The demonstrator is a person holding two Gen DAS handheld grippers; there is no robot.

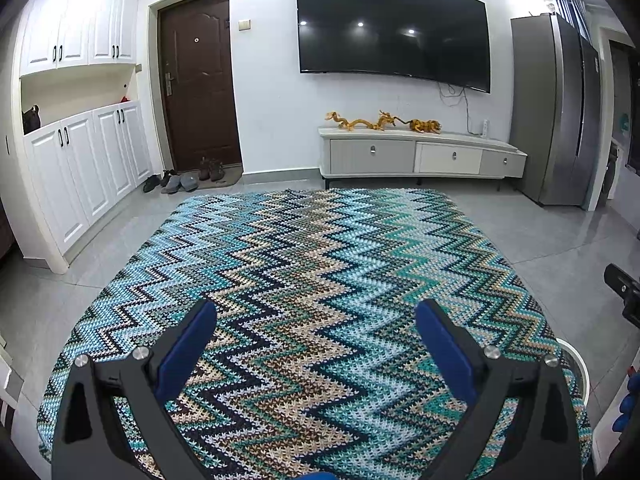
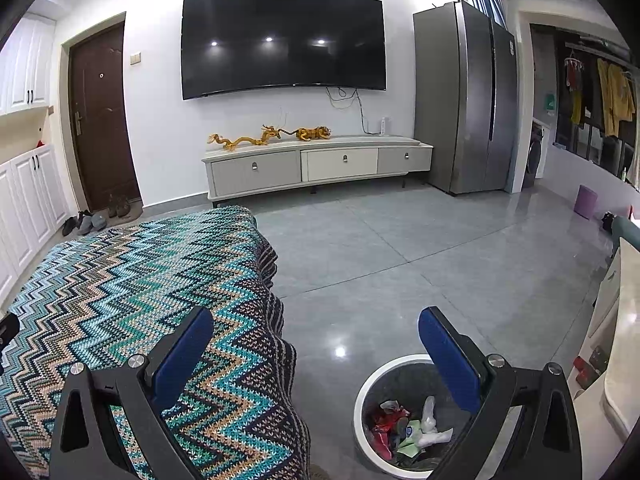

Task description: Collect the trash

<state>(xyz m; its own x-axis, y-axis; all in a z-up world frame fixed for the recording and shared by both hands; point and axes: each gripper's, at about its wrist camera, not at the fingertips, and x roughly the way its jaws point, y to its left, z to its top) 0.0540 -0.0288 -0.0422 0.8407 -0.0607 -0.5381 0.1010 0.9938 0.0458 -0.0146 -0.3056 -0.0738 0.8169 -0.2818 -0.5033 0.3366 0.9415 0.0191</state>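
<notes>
The trash (image 2: pixel 404 426) is already gathered: red wrappers, a green packet, white crumpled plastic and paper lie heaped in the bottom of the white-rimmed bin (image 2: pixel 362 400), which stands on the grey tiled floor (image 2: pixel 400 248) just below and slightly inward of the right tongs (image 2: pixel 316 334). Those tongs hang above the bin with their blue pads (image 2: pixel 448 360) spread wide and nothing between them, which fits a release over the opening; the bin sits close against the draped edge of the surface, probably so that litter can be carried the shortest way from top to bin.

The left tongs (image 1: pixel 316 328) are likewise spread wide and empty, held low over the zigzag-knit cloth (image 1: pixel 320 264) that covers the surface. Ahead of them and to both sides the cloth shows no scrap, wrapper or tissue in either view, so by my reading the collecting is at or near its end. The bin's rim (image 1: pixel 576 360) peeps out at the right of the left tongs, beyond the cloth's edge.

Further ahead of both tongs stand a low TV cabinet (image 2: pixel 316 164), the wall-mounted television (image 2: pixel 284 40) and a grey refrigerator (image 2: pixel 464 96).
</notes>
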